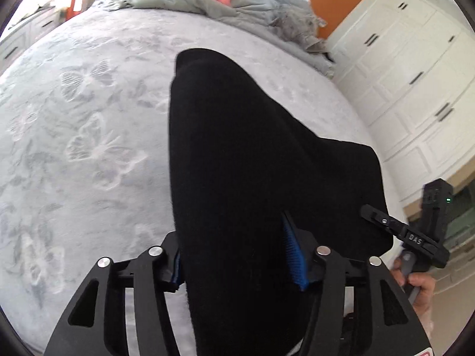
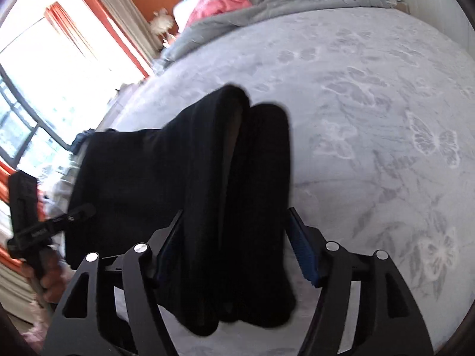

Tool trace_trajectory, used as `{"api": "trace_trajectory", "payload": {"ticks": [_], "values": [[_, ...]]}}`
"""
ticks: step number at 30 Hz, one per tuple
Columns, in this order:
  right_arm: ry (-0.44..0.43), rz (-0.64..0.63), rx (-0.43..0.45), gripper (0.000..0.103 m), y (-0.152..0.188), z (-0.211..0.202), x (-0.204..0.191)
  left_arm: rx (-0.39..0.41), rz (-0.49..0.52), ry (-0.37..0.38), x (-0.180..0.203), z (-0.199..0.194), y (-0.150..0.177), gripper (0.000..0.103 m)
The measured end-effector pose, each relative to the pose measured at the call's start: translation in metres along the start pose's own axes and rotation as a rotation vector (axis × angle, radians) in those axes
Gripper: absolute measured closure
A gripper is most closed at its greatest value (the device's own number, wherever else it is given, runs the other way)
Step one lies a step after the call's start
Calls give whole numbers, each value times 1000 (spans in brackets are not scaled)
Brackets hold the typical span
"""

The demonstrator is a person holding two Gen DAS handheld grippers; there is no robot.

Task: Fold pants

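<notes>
Together, the left gripper [image 1: 237, 255] and right gripper [image 2: 234, 249], each clamped on the near edge of the black pants [image 1: 237, 148], held them lifted over the grey bed [image 1: 89, 148].

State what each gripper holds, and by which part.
Black pants, draped between both grippers above the bed. Left gripper and right gripper each have bunched cloth between their fingers; which part of the pants cannot be told.
</notes>
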State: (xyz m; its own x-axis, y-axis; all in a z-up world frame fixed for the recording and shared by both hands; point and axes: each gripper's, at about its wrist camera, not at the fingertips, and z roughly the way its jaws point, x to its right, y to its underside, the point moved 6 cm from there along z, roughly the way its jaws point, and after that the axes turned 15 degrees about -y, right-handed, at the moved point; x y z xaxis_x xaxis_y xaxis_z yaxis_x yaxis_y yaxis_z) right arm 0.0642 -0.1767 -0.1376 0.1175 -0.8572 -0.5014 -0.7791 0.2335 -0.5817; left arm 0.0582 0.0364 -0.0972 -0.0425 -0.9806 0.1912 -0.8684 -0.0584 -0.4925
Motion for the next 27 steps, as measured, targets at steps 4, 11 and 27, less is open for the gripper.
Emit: {"api": "trace_trajectory", "payload": {"ticks": [4,11,27], "values": [[-60,45,70,46,13,-18,-12,25,-5,-128,-27,-2,18,48],[-28,-4,-83,38,41,27,-32,103,1,-168,-39,-24,23,26],[-564,-172,-136,86,-11,68,-288,153,-288,-226,-152,-77,8,22]]}}
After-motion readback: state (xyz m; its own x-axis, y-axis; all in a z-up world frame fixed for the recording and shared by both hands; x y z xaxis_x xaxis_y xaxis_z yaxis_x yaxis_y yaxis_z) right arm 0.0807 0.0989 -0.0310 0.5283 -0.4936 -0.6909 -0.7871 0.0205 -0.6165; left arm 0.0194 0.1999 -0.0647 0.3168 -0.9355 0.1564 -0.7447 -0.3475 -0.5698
